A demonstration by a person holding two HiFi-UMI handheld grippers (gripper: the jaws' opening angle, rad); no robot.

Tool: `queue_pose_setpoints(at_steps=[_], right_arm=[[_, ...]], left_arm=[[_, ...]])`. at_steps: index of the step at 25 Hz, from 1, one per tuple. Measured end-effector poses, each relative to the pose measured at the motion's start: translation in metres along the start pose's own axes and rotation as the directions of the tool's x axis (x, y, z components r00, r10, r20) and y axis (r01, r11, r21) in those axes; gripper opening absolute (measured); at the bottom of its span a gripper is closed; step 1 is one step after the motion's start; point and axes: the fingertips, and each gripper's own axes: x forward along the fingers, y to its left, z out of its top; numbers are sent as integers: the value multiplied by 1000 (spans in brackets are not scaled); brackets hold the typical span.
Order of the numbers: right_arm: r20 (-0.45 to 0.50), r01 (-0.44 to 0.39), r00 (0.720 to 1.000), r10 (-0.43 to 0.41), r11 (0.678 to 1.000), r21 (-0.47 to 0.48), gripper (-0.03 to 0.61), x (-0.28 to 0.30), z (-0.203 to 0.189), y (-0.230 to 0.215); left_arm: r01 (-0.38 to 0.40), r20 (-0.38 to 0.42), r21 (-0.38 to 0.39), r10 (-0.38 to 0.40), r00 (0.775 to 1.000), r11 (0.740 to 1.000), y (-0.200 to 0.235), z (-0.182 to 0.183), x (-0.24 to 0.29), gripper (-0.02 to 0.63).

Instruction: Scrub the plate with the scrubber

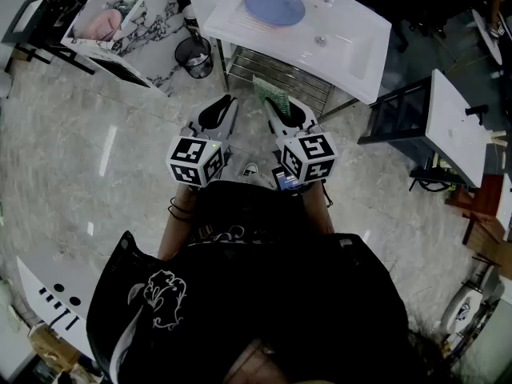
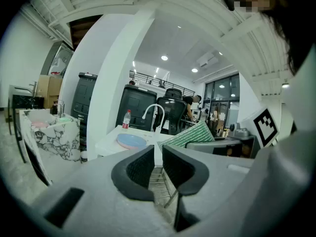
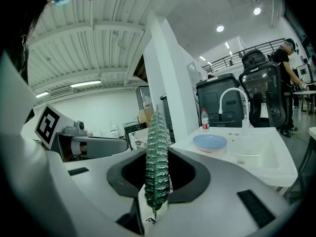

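A light blue plate (image 1: 274, 6) lies on the counter of a white sink (image 1: 352, 54) well ahead of me, also seen as the plate (image 2: 131, 141) and the plate (image 3: 210, 142). My right gripper (image 1: 269, 102) is shut on a green ribbed scrubber (image 1: 270, 93), which stands upright between the jaws as the scrubber (image 3: 157, 157) in the right gripper (image 3: 158, 168). My left gripper (image 1: 229, 99) is held beside it, jaws shut with nothing between them, the left gripper (image 2: 158, 164). Both are near my body, short of the sink and apart from the plate.
A wire rack (image 1: 280, 70) sits under the sink. A black waste bin (image 1: 194, 56) stands to its left, beside a marble-patterned table (image 1: 128, 22). A white table (image 1: 456, 126) is on the right. A faucet (image 3: 232, 102) and a bottle (image 2: 127, 119) stand behind the plate.
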Motion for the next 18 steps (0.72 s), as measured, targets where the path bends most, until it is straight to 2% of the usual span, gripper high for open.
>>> queue_pose_setpoints(at_steps=[5,11,18], right_arm=[[2,-1,1000,1,1000,8,89,-3,-1,-7],[31,-8,999,6,998,61,89,-6,0,-12],[42,-18,999,15,996,82,91,8,3,-17]], left_arm=[[6,-2,8,-6,1000,1000,-7,-3,6,61],[4,-10,17,-4,1000,1000,-12,-2,4,61],[-21,-18,41,22,1000,999,1,3,1,61]])
